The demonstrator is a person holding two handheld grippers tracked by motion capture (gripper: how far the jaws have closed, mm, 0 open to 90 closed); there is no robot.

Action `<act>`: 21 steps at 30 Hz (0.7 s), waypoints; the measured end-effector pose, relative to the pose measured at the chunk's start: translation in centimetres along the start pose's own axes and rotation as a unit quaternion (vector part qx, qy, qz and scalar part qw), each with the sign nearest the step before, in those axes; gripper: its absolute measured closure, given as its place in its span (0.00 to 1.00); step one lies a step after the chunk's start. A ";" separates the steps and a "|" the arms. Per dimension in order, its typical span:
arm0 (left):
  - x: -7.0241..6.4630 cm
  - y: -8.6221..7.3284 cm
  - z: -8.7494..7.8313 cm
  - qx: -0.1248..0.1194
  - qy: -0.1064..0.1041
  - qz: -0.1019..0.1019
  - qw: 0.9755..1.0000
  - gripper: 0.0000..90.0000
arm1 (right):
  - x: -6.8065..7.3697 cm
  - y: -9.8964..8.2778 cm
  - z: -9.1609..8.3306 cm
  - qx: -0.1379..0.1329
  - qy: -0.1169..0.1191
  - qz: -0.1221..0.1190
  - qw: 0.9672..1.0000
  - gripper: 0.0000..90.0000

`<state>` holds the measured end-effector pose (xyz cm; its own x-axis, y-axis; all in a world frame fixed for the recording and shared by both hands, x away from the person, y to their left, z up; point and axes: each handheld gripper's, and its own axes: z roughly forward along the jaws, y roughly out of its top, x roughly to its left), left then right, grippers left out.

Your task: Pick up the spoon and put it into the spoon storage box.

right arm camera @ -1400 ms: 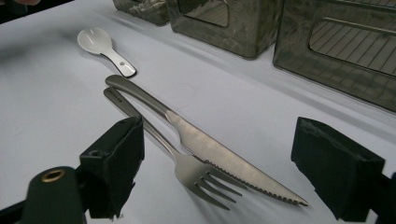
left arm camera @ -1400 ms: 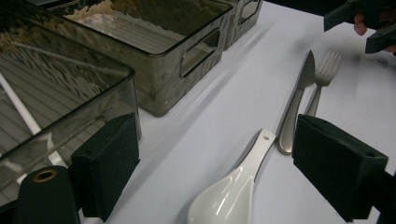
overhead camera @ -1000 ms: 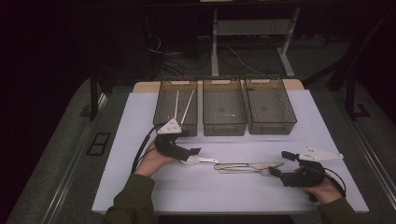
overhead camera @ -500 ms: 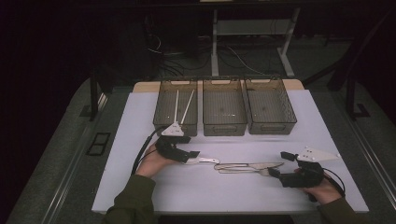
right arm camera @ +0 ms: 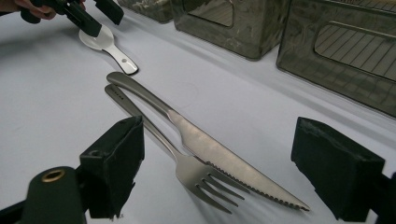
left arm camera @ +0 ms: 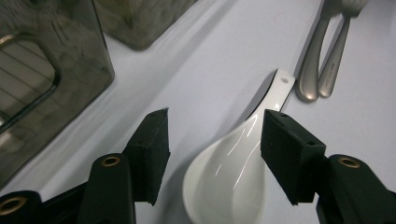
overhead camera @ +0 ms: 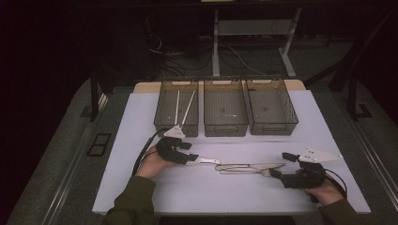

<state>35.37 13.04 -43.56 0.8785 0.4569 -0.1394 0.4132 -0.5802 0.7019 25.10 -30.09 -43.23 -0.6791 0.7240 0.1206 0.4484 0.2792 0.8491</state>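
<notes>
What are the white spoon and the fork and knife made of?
The white soup spoon looks like glazed ceramic, or maybe plastic: glossy with bright streaks. The silver fork and serrated silver knife look like brushed steel: grey with a soft shine.

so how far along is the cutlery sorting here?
Done: two chopsticks already lie in the left bin. In hand: the left hand-held gripper straddles the white spoon on the table; its jaws have just been closing, pads not yet pressing. Left: the knife and fork lie on the table before the open right hand-held gripper; the middle bin and right bin hold no cutlery.
</notes>
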 end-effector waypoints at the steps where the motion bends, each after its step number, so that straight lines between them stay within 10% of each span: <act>1: 0.1 0.0 0.0 0.003 0.000 0.005 1.000 0.46 | 0.0 0.0 0.0 0.000 0.000 0.000 1.000 0.19; 21: -0.7 -0.2 0.5 0.050 0.004 0.035 0.998 0.54 | 0.0 0.0 -0.1 0.000 0.000 0.002 1.000 0.19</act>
<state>34.80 12.56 -43.98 0.9046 0.4175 -0.0863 0.3726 -0.6760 0.6358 25.08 -30.15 -43.19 -0.6782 0.7244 0.1237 0.4500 0.2764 0.8492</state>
